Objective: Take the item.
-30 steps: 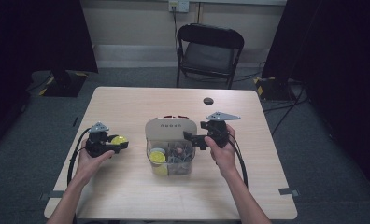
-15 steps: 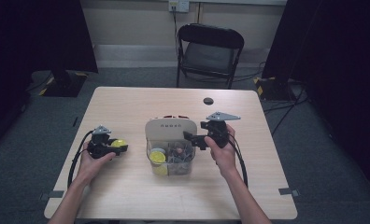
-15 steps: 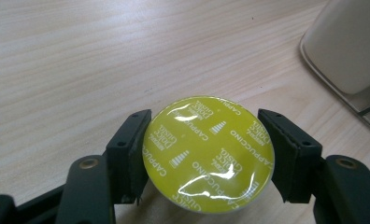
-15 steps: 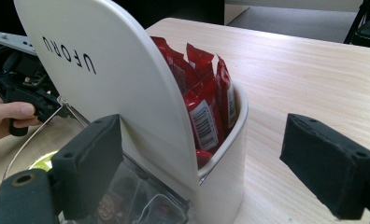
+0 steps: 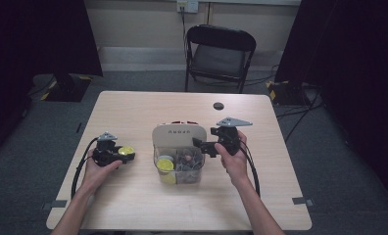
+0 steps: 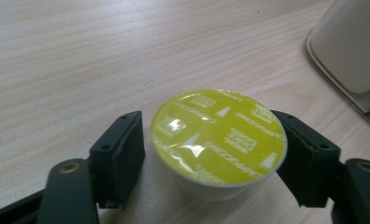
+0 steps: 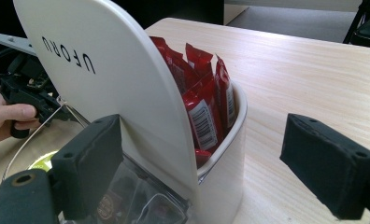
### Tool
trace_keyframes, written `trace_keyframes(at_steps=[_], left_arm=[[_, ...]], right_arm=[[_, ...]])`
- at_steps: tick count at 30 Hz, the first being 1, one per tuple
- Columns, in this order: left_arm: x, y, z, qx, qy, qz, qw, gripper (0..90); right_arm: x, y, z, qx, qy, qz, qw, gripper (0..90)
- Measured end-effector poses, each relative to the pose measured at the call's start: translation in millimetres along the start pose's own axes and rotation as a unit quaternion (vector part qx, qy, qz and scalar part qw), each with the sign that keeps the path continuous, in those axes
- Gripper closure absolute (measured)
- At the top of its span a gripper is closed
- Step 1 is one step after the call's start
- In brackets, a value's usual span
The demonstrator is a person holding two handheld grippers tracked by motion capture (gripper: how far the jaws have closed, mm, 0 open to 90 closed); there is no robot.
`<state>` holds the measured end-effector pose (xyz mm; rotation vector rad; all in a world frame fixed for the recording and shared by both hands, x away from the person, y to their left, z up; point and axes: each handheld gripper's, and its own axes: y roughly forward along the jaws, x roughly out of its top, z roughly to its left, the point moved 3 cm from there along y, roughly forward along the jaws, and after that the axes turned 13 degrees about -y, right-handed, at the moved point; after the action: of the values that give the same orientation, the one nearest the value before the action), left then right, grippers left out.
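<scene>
A coffee capsule with a yellow foil lid (image 6: 218,135) stands on the table between the jaws of my left gripper (image 6: 211,158). The right jaw touches its rim and a thin gap shows at the left jaw. From above, that capsule (image 5: 126,151) lies left of a white organiser (image 5: 177,132). My right gripper (image 5: 198,145) stands open at the organiser's right side. Its jaws straddle the arched white panel (image 7: 103,70), one by the clear front bin, one over bare table. Red sachets (image 7: 206,102) stand behind the panel.
The clear front bin (image 5: 180,166) holds several capsules, one with a yellow lid (image 5: 164,165). A small black disc (image 5: 218,105) lies on the far part of the table (image 5: 133,112). A folding chair (image 5: 221,49) stands beyond the far edge.
My left gripper has sunk slightly toward the table with the yellow capsule. The right gripper has stayed at the organiser.
</scene>
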<state>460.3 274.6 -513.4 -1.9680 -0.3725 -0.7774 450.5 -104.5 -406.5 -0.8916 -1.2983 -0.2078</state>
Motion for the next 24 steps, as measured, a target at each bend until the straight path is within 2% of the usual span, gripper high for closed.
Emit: trace_keyframes(at_steps=[2,5,7,8,11,18,19,22,24], left_arm=[[0.7,-1.0,-0.1,-0.001,-0.004,-0.005,1.0000,19.3],[1.6,-4.9,-1.6,-0.003,-0.010,-0.011,0.9999,17.6],[1.5,-6.9,-2.1,-0.004,-0.008,-0.007,0.9999,17.6],[0.8,-13.0,-4.1,-0.002,-0.001,-0.005,1.0000,17.5],[0.2,-23.6,-5.3,-0.001,-0.006,-0.023,0.9997,17.4],[-8.6,-38.6,-9.8,0.013,0.009,-0.025,0.9996,17.8],[-12.7,-43.1,-11.8,0.011,0.015,-0.028,0.9994,19.7],[-15.8,-46.2,-13.1,0.008,0.016,-0.020,0.9996,19.5],[-20.6,-50.7,-14.3,0.014,0.026,-0.029,0.9991,19.4]], right_arm=[[0.0,-0.1,0.0,0.000,0.000,0.000,1.0000,12.2],[0.1,-0.2,-0.1,0.000,0.000,0.000,1.0000,12.2],[0.2,-0.1,-0.3,0.000,0.000,0.000,1.0000,12.1],[0.0,0.0,-0.5,0.002,0.001,0.000,1.0000,12.0],[0.2,0.0,-0.7,0.003,0.000,0.001,1.0000,11.9],[0.9,-1.0,-0.3,0.001,0.001,0.002,1.0000,12.3],[0.9,-1.5,-0.5,0.001,0.001,0.002,1.0000,12.3],[0.9,-1.9,-0.6,0.001,0.001,0.002,1.0000,12.7],[0.9,-2.2,-0.7,0.003,0.003,0.001,1.0000,13.3]])
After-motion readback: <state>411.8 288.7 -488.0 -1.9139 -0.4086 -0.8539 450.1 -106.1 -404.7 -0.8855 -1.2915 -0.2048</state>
